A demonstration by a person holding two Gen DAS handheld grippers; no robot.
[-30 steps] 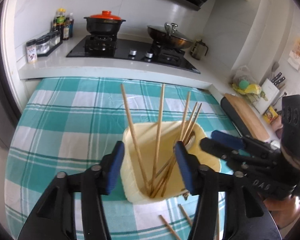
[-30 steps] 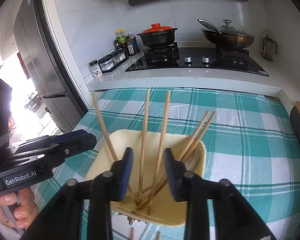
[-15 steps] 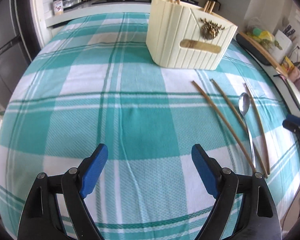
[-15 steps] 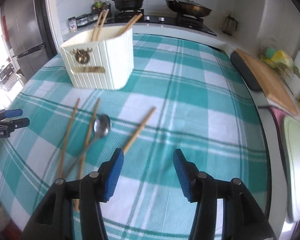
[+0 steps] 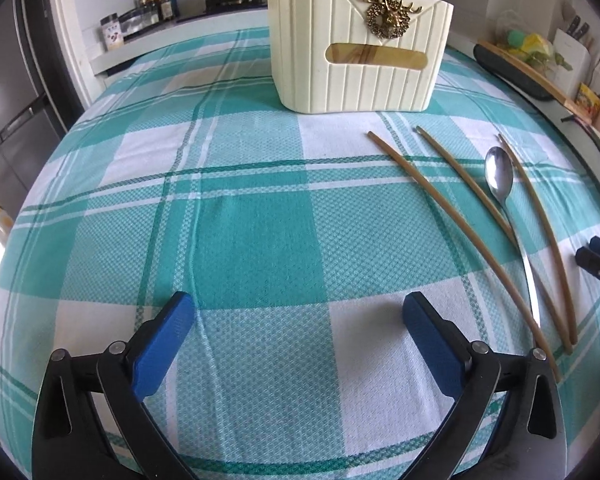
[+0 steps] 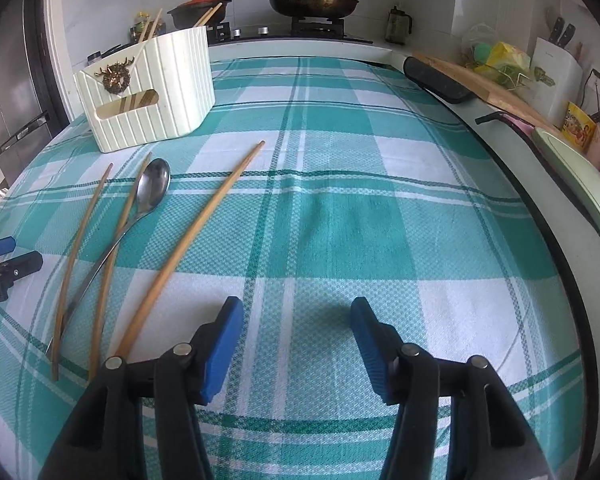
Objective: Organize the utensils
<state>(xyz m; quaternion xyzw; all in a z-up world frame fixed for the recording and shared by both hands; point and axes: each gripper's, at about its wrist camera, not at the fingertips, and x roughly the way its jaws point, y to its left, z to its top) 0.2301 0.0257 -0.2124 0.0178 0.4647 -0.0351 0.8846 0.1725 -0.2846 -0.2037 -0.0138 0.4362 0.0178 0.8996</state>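
Observation:
A cream ribbed utensil holder (image 5: 360, 44) with a gold deer badge stands on the teal checked tablecloth (image 5: 240, 240); chopstick tips stick out of its top. It also shows in the right wrist view (image 6: 148, 92). Three wooden chopsticks (image 5: 452, 216) and a metal spoon (image 5: 500, 176) lie on the cloth in front of it, also seen in the right wrist view as chopsticks (image 6: 196, 236) and spoon (image 6: 152, 188). My left gripper (image 5: 296, 336) is open and empty, low over the cloth left of the utensils. My right gripper (image 6: 296, 340) is open and empty, right of them.
A counter behind the table holds a stove with a red-lidded pot (image 6: 198, 6), a frying pan (image 6: 312, 2), spice jars (image 5: 140, 8), a cutting board (image 6: 480, 84) and a knife block (image 6: 556, 64). A fridge (image 5: 8, 100) stands at the left.
Both grippers have pulled back from above the holder and dropped low over the cloth near the table's front. Both have opened wider and are empty.

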